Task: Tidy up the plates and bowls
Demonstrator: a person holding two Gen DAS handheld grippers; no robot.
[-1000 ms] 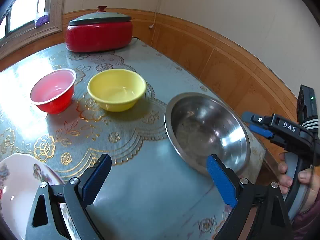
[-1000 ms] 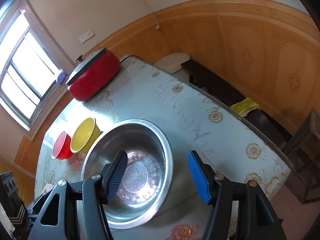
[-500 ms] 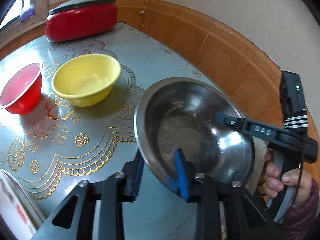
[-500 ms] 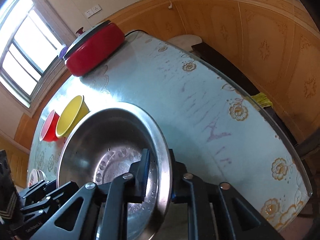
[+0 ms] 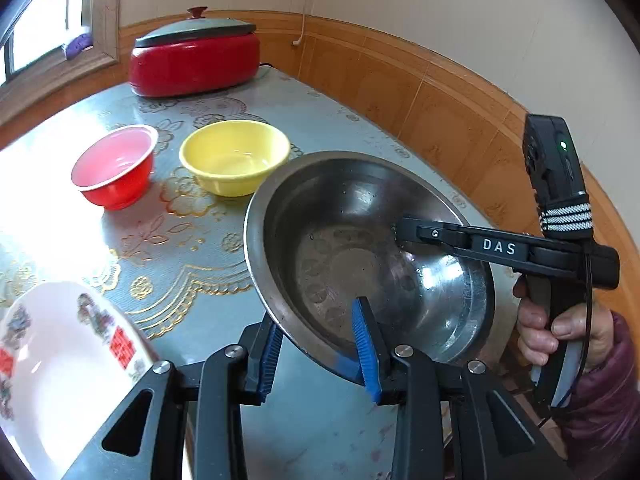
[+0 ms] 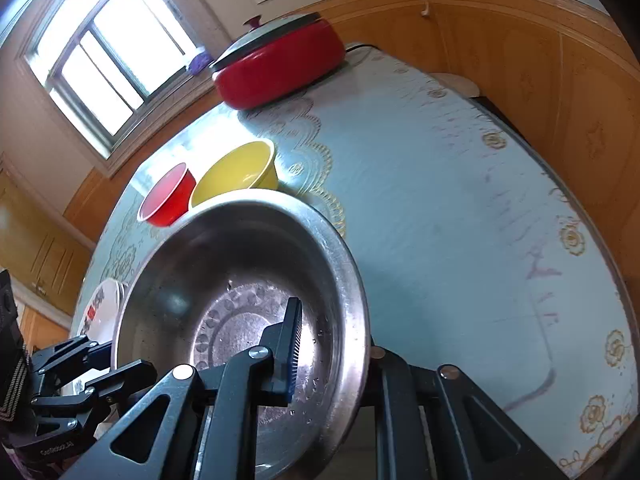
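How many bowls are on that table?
3: a red bowl nearest the window, a yellow bowl beside it, and a big steel bowl nearest the cameras, gripped at its rim by both grippers. More could sit outside the views.

The left claw [image 5: 320, 344] was clamped on the near rim of the wide, round stainless-steel basin [image 5: 360, 248], one blue pad inside and one outside. The right claw [image 5: 404, 232], gripped by a hand [image 5: 560, 328], reached in over the basin's far side. Beyond stood a yellow plastic bowl [image 5: 236, 156], a red plastic bowl [image 5: 114, 168] and a red lidded cooker [image 5: 194, 64] on the patterned table [image 5: 180, 248]; a white printed plate [image 5: 60, 360] lay nearest.
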